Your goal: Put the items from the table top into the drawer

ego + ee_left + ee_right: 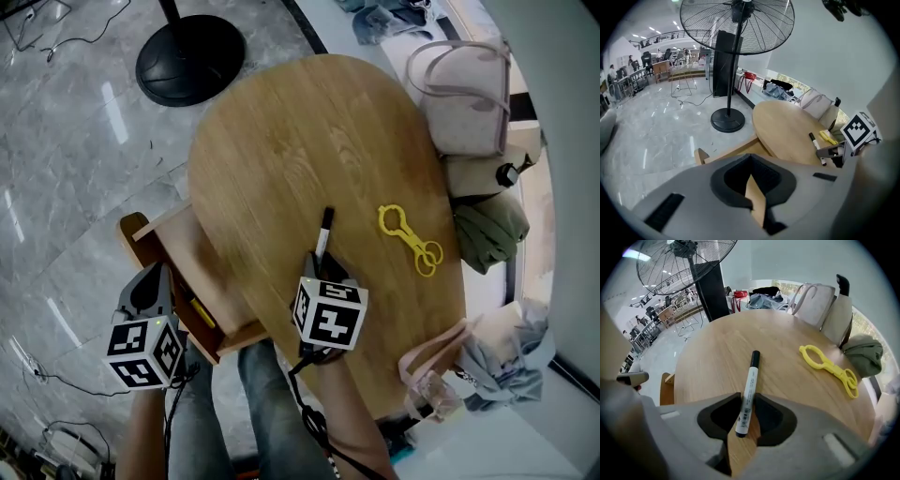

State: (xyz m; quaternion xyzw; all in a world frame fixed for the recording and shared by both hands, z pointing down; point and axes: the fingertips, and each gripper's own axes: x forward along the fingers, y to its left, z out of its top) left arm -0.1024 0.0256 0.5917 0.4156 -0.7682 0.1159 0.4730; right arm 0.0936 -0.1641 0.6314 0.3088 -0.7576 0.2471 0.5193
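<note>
The right gripper (747, 401) had its jaws clamped on the lower end of a white marker (751, 376), whose black cap pointed away across the round wooden table (717, 348). Yellow plastic tongs (828, 365) lay on the table top well apart to its right. The left gripper (750, 157), jaws together with nothing between them, hung just beside the open drawer (192, 262) under the table's edge, where a small yellow item (199, 311) lay inside

Matt wood-grain table (281, 141), glossy plastic tongs (410, 241), polished stone floor (66, 141).
</note>
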